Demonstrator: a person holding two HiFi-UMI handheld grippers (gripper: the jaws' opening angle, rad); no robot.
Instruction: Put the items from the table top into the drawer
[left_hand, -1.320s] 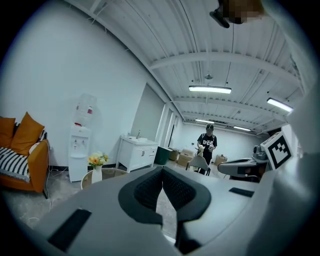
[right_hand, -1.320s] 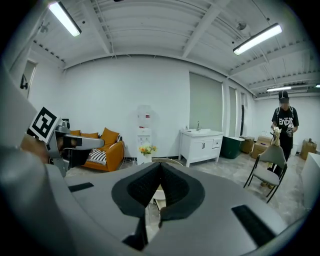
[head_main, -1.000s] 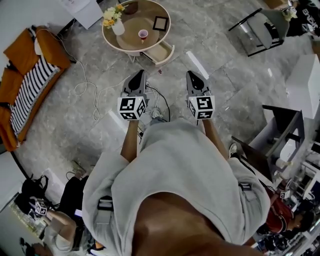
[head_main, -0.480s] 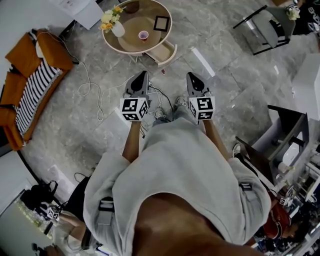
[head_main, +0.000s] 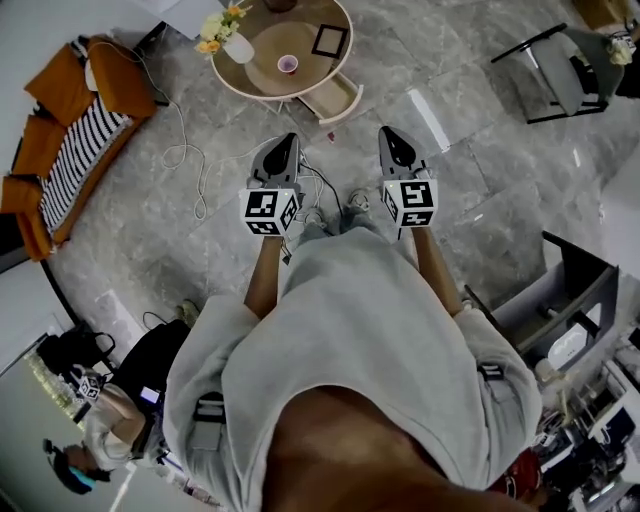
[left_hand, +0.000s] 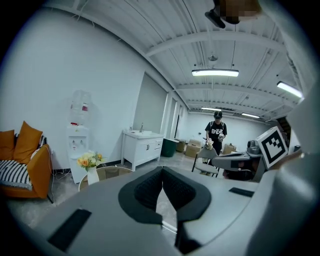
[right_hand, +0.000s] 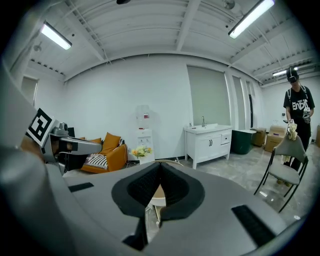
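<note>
A round tan table (head_main: 262, 78) stands at the top of the head view. On it are a white vase of flowers (head_main: 232, 40), a small pink cup (head_main: 287, 64) and a black picture frame (head_main: 330, 40). Its drawer (head_main: 335, 97) is pulled out on the near right. My left gripper (head_main: 288, 145) and right gripper (head_main: 388, 135) are held side by side above the floor, short of the table, both shut and empty. The vase (left_hand: 91, 165) shows left of the shut jaws in the left gripper view. In the right gripper view the flowers (right_hand: 141, 151) sit just above the jaws.
An orange sofa with a striped cushion (head_main: 70, 120) is at the left, and cables (head_main: 190, 160) trail over the floor. A folding chair (head_main: 570, 70) stands at the right. A person in black (left_hand: 216, 132), a white cabinet (left_hand: 142, 150) and a water dispenser (left_hand: 79, 135) are further off.
The floor, sofa and chair have shifted in the head view as I moved across the room towards the table. Both grippers stayed shut and side by side.
</note>
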